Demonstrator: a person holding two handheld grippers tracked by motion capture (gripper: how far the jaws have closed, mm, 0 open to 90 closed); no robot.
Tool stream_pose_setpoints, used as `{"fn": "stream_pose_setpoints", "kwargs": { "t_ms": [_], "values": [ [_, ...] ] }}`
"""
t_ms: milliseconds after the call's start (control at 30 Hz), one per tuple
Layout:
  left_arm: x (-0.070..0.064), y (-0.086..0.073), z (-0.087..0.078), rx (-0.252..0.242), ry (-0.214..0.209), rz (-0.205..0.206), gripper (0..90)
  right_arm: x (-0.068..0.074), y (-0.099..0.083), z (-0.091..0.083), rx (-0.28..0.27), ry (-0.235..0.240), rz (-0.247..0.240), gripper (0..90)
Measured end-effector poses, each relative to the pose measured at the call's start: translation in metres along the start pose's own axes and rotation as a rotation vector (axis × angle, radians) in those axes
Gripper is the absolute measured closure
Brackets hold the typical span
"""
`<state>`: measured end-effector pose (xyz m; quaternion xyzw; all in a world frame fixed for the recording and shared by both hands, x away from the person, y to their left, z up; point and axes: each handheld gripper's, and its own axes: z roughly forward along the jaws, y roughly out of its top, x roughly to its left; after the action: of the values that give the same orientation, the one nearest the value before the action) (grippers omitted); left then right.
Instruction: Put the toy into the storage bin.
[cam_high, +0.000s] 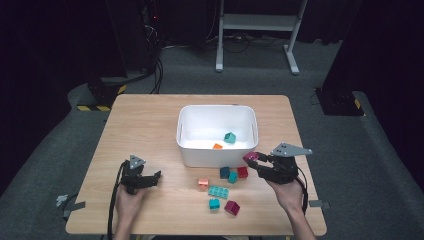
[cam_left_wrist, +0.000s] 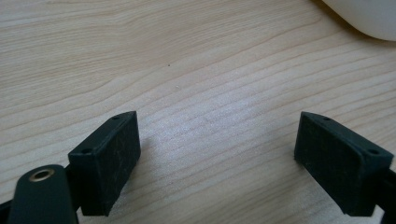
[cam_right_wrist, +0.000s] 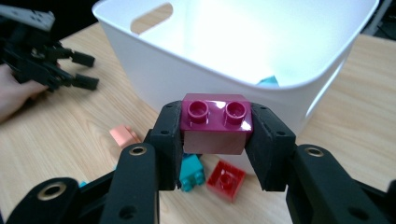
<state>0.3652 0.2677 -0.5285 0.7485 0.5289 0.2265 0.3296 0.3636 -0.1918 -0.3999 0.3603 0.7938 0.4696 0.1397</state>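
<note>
The right gripper (cam_right_wrist: 215, 140) pinches a magenta two-stud brick (cam_right_wrist: 215, 122) between its jaws, lifted off the table. Just ahead of it stands a white bin (cam_right_wrist: 196, 70); below it lie a red brick (cam_right_wrist: 226, 179) and a teal brick (cam_right_wrist: 191, 171). Farther off, the left gripper (cam_high: 141, 178) rests with jaws spread on the wooden table (cam_left_wrist: 187, 60).
</note>
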Motion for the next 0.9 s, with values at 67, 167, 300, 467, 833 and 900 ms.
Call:
{"fn": "stream_pose_setpoints", "kwargs": {
  "t_ms": [67, 167, 300, 467, 833, 900],
  "values": [
    [0.000, 0.000, 0.000, 0.000, -0.001, 0.000, 14.5, 0.000, 0.003, -0.001, -0.003, 0.003, -0.001, 58.6],
    [0.000, 0.000, 0.000, 0.000, -0.001, 0.000, 14.5, -0.003, 0.015, -0.005, -0.019, 0.009, -0.007, 58.6],
    [0.000, 0.000, 0.000, -0.001, -0.002, 0.000, 14.5, -0.006, 0.022, -0.004, -0.018, 0.013, -0.003, 58.6],
    [0.000, 0.000, 0.000, -0.001, -0.001, 0.000, 14.5, -0.010, 0.035, 0.000, -0.010, 0.016, -0.016, 58.6],
    [0.000, 0.000, 0.000, -0.001, -0.001, 0.000, 14.5, -0.021, 0.056, 0.009, -0.028, 0.033, 0.011, 58.7],
    [0.000, 0.000, 0.000, 0.000, -0.001, 0.000, 14.5, -0.023, 0.059, 0.012, -0.027, 0.037, 0.014, 58.7]
  ]
}}
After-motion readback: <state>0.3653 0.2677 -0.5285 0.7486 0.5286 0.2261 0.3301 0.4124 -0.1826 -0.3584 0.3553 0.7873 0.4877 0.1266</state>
